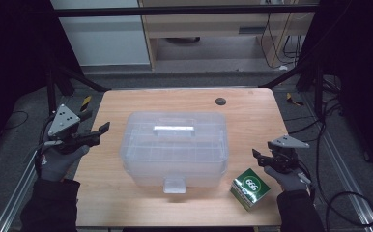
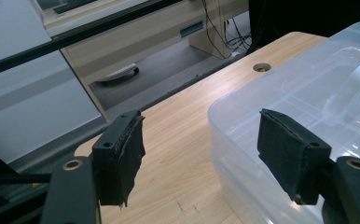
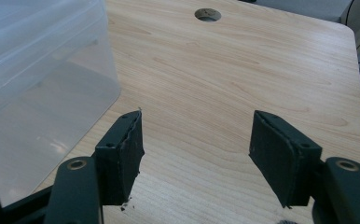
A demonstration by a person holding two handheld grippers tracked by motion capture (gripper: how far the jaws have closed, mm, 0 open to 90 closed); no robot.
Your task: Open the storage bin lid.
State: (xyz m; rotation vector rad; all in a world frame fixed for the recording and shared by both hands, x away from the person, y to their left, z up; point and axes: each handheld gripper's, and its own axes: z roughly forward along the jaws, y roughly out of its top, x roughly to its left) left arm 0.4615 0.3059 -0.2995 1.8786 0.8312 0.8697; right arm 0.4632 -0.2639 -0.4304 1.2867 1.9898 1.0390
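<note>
A clear bin (image 1: 175,147) sits mid-counter (image 1: 252,106). The left claw (image 1: 102,130) and right claw (image 1: 257,157) flank it, both open and empty. A green box (image 1: 250,188) lies beside the bin's right front corner.

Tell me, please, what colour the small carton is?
Green and white small carton, best in the high view.

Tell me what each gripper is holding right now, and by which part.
Nothing is held. The left gripper and the right gripper both stand open with bare jaws, on either side of the clear lidded plastic storage box.
</note>
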